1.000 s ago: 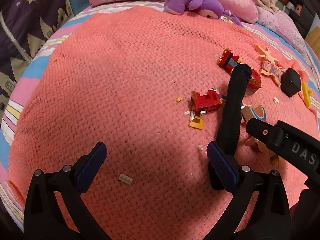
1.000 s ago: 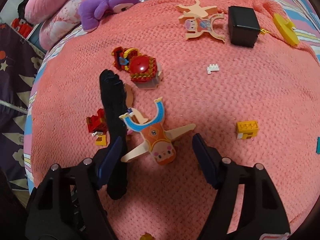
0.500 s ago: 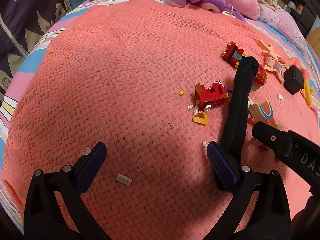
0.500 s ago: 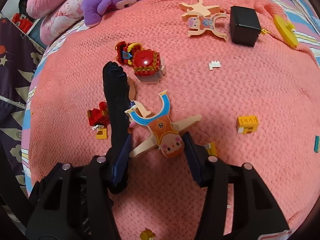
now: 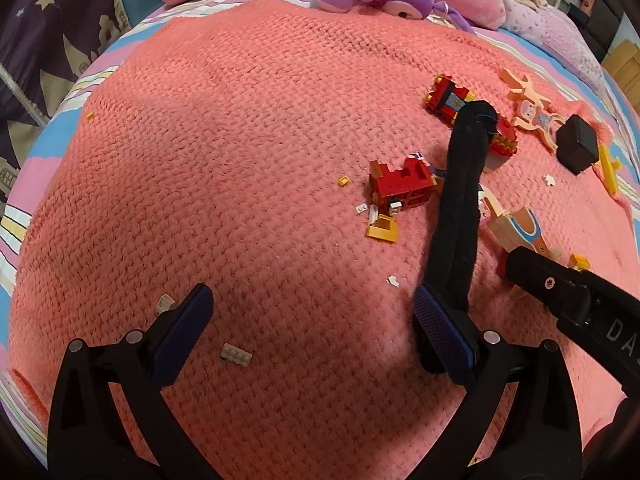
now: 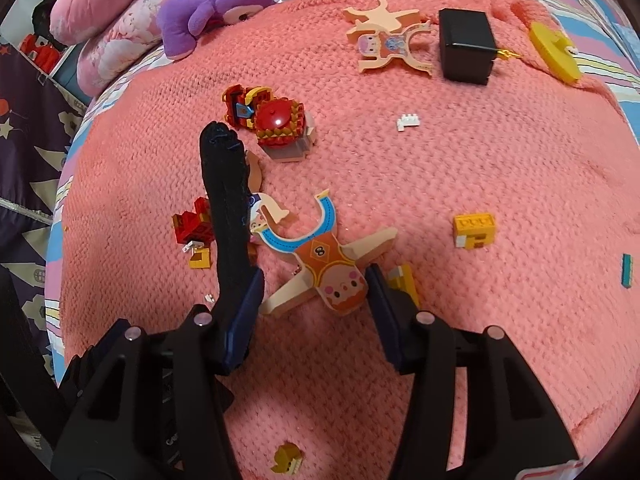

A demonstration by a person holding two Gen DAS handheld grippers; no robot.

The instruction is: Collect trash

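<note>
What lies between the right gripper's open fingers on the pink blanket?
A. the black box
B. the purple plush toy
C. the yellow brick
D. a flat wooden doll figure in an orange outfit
D: in the right wrist view the right gripper is open with the wooden doll figure lying between its fingers, head toward the camera.

Part of the red brick model [image 6: 196, 226] behind the black sock [image 6: 228, 208]; teal piece [image 6: 626, 270] too small to identify.
</note>
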